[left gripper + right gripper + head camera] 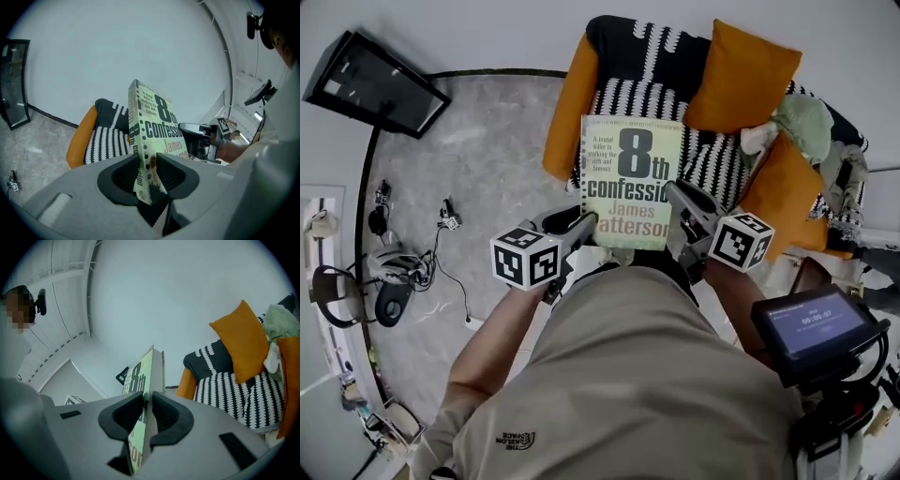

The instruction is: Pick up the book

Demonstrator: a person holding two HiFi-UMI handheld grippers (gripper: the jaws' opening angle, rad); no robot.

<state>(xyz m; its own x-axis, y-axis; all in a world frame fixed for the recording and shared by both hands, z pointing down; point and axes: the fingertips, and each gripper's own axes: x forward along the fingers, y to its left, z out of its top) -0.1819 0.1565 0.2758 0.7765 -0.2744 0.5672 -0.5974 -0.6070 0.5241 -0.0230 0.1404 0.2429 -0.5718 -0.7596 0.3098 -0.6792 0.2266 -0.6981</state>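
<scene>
Person's forearms point(492, 342) reach forward, left gripper point(581, 225) and right gripper point(678, 197) each pinching a near corner of the book point(630, 178) (cover up), long axis pointing away, over the armchair point(567, 112) seat

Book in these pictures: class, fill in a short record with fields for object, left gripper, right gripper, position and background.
object: book, pale green paperback
left gripper: shut on the book's lower corner, spine side
right gripper: shut on the book's opposite edge
position: held in the air, front cover facing the person
background: black-and-white throw, orange cushion
</scene>
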